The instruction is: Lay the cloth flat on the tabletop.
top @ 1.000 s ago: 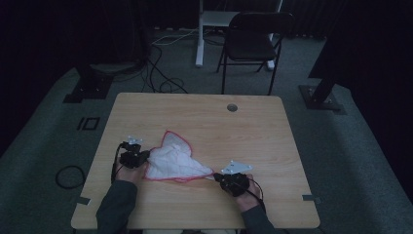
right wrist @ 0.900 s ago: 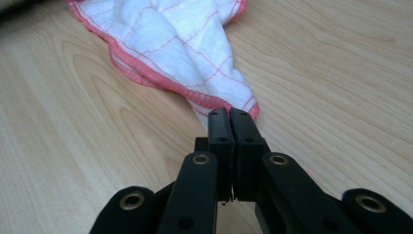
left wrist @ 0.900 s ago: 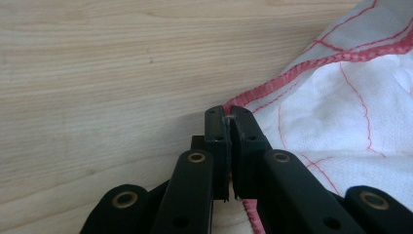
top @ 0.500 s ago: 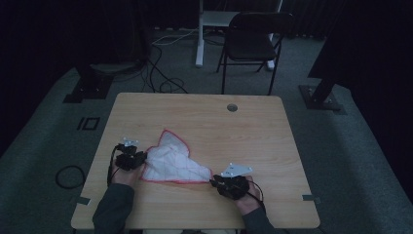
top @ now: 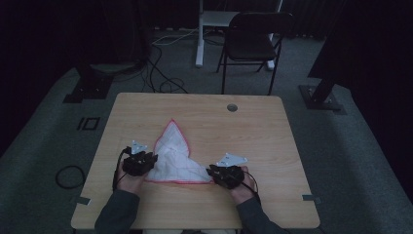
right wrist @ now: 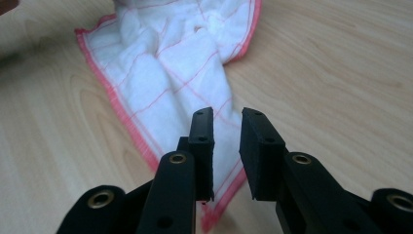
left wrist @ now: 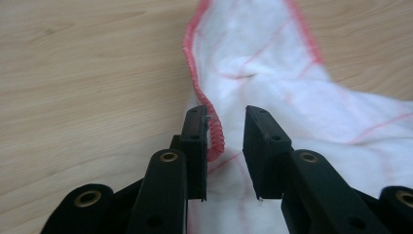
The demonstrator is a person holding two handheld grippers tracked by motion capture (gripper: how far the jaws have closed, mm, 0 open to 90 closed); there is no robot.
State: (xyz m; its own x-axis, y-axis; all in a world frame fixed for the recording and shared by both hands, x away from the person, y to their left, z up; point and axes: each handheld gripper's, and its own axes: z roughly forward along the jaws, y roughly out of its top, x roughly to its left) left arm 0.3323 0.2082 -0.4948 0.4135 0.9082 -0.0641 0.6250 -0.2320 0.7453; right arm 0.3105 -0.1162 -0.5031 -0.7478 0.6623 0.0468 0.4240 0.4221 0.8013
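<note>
Where the light wooden worktop [top: 253,131] meets its near edge, a white cloth with a red stitched hem and thin red grid lines [top: 173,156] is spread in a rough triangle, its peak pointing toward the far edge and its long base lying parallel to the near edge, left of the middle. The left gripper [top: 146,163] is held at the cloth's left lower corner, and the right gripper [top: 214,171] at its right lower corner; each is gripped by a hand coming in from the near edge in a dark sleeve.

In the left gripper view, the two black jaws of the left gripper [left wrist: 226,131] are seen slightly parted, with the red hem of the cloth [left wrist: 272,73] standing up as a ridge in the gap, close against the left jaw; the fabric is not pinched. In the right gripper view, the jaws of the right gripper [right wrist: 226,131] are likewise parted by a narrow gap, set over the pointed corner of the cloth [right wrist: 165,68], which lies flat on the wood beneath them and is not clamped.

A small round grommet hole [top: 232,107] is seen near the far edge of the worktop, toward the right. Beyond the table, a black folding chair [top: 253,41] stands on the grey carpet, and black cables [top: 160,80] are strewn on the floor near the far left corner.
</note>
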